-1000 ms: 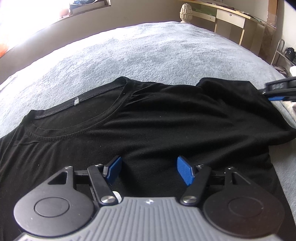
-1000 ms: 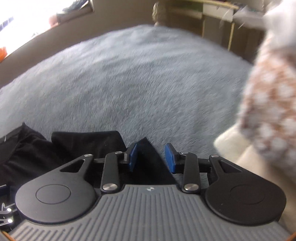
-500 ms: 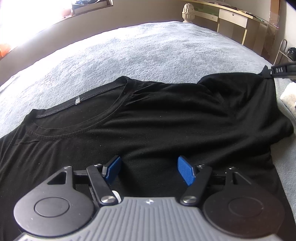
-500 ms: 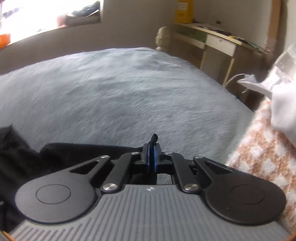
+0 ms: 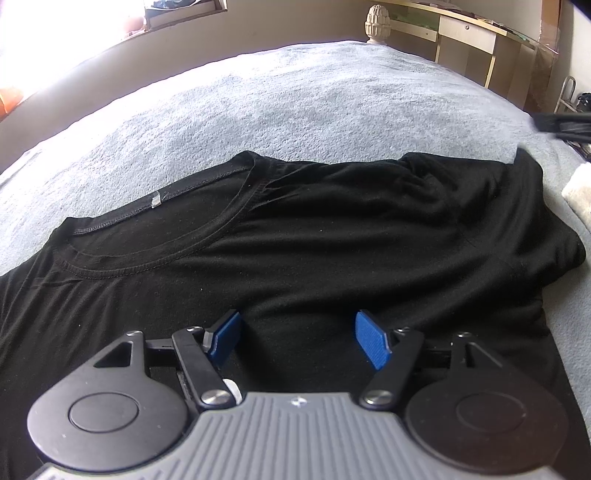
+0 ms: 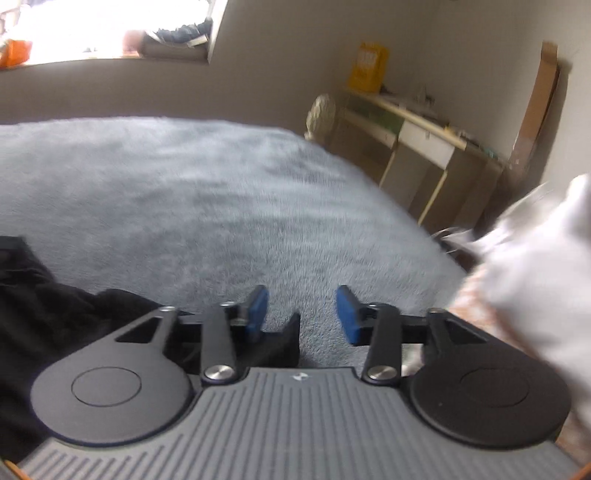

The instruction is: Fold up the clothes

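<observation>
A black T-shirt [image 5: 314,266] lies spread on the grey bed cover [image 5: 295,110], neck opening at the left with a small white tag. My left gripper [image 5: 297,338] is open and empty, low over the shirt's chest. My right gripper [image 6: 301,314] is open and empty, just above the shirt's right sleeve [image 6: 280,343], whose corner lies below the left finger. The right gripper also shows as a blurred dark shape at the right edge of the left wrist view [image 5: 565,125], above the sleeve corner.
A white and orange-patterned cloth pile [image 6: 535,280] lies at the bed's right side, close to my right gripper. A wooden desk [image 6: 424,147] stands beyond the bed along the right wall. A carved bedpost knob [image 5: 377,20] marks the far corner.
My right gripper was shut on the sleeve corner half a second ago; it has opened, let the sleeve drop flat and lifted away. The left gripper has stayed put.
</observation>
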